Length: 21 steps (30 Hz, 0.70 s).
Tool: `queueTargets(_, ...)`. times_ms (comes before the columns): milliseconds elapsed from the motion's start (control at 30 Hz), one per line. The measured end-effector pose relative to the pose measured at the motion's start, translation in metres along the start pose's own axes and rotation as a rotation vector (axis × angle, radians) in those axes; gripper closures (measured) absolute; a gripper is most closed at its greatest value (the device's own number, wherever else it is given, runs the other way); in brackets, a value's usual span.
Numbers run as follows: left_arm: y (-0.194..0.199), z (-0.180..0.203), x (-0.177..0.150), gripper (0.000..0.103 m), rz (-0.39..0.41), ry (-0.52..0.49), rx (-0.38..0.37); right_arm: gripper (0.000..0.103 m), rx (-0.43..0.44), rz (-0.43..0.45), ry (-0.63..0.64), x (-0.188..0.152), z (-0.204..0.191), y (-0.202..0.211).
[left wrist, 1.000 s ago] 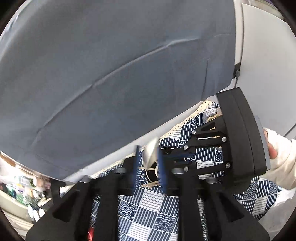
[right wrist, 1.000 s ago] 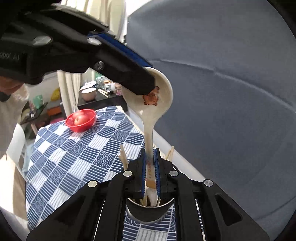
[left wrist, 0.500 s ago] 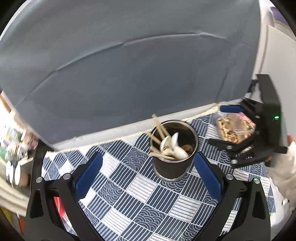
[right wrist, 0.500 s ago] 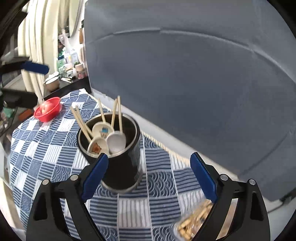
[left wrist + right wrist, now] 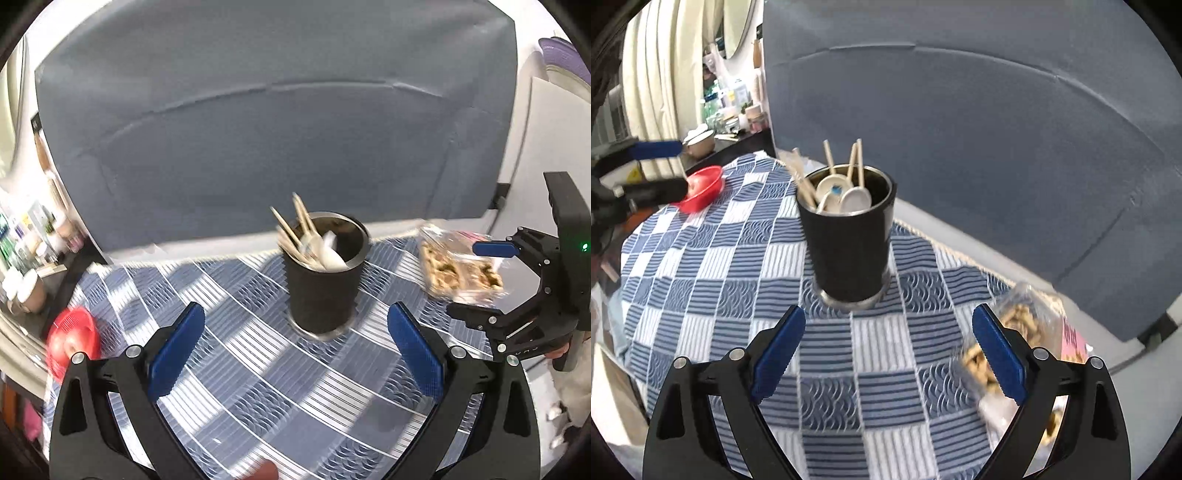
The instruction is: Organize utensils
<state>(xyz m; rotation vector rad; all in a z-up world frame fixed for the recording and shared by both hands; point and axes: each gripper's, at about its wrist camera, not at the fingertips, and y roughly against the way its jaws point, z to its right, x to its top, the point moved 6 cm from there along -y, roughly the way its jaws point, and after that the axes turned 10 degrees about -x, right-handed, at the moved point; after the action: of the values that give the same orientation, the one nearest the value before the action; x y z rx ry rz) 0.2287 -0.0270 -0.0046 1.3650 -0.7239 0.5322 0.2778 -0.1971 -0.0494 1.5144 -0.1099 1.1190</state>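
Checkered tablecloth (image 5: 713, 258) carries the centre-frame utensil cup (image 5: 849, 243); both grippers (image 5: 295, 347) (image 5: 886, 350), wide open and empty, could topple it.

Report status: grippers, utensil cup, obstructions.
Left gripper and right gripper open, empty. Spoons and chopsticks upright in black cup. Snack bag beside right fingers; nothing blocking.

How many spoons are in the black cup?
3 that I can see, all bowl-up in the black cup: one with a blue mark, one right of it, one lower left. More may be hidden.
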Motion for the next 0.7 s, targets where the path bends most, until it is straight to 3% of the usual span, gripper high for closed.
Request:
queueTargets(133, 0.001, 0.012, -0.022, 0.006, -0.012, 0.028, 0.001, 0.015, -0.016, 0.009, -0.001, -0.012, -0.005, 0.023)
queueTargets(400, 0.024, 0.012, -0.052, 0.006, -0.025, 0.087, 0.092, 0.014, -0.002, 0.025, -0.043, -0.034, -0.008, 0.06)
queueTargets(633, 0.041, 0.012, -0.083, 0.006, -0.038, 0.199, 0.13, 0.013, 0.006, 0.002, -0.11, -0.059, -0.014, 0.083)
queueTargets(700, 0.047, 0.016, -0.095, 0.006, -0.036, 0.243, 0.111, 0.012, -0.003, -0.021, -0.128, -0.068, -0.017, 0.087)
